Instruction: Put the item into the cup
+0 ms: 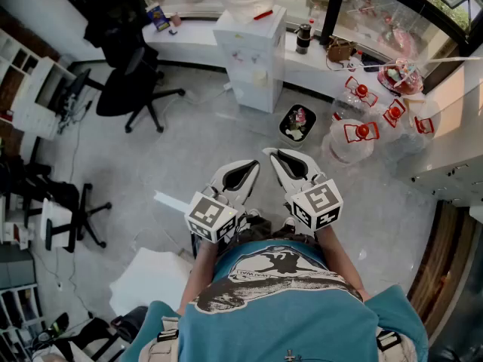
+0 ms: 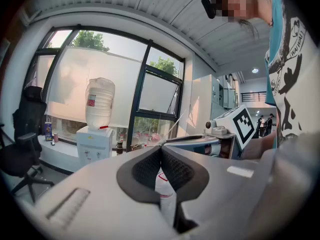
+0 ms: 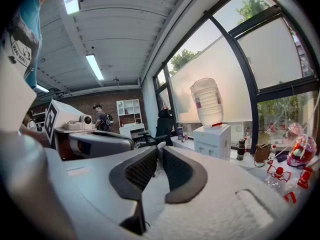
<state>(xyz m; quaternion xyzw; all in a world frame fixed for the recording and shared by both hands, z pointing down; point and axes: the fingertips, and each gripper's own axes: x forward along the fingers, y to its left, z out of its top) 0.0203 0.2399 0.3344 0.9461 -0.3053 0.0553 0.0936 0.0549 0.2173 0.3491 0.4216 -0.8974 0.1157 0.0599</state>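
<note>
While I hold both at my waist, left gripper (image 1: 254, 164) fingers together, empty | right gripper (image 1: 269, 152) fingers together, empty | floor (image 1: 189, 142) open ahead | dispenser (image 1: 253, 59) beyond | bottles (image 1: 351, 138) right | item, cup: cannot tell where

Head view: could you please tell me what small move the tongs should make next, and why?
Probably turn to find the cup before anything else. The left tongs and right tongs are both shut and empty, held near level in front of the person's shirt over the floor, and no cup or item is within their reach.
</note>
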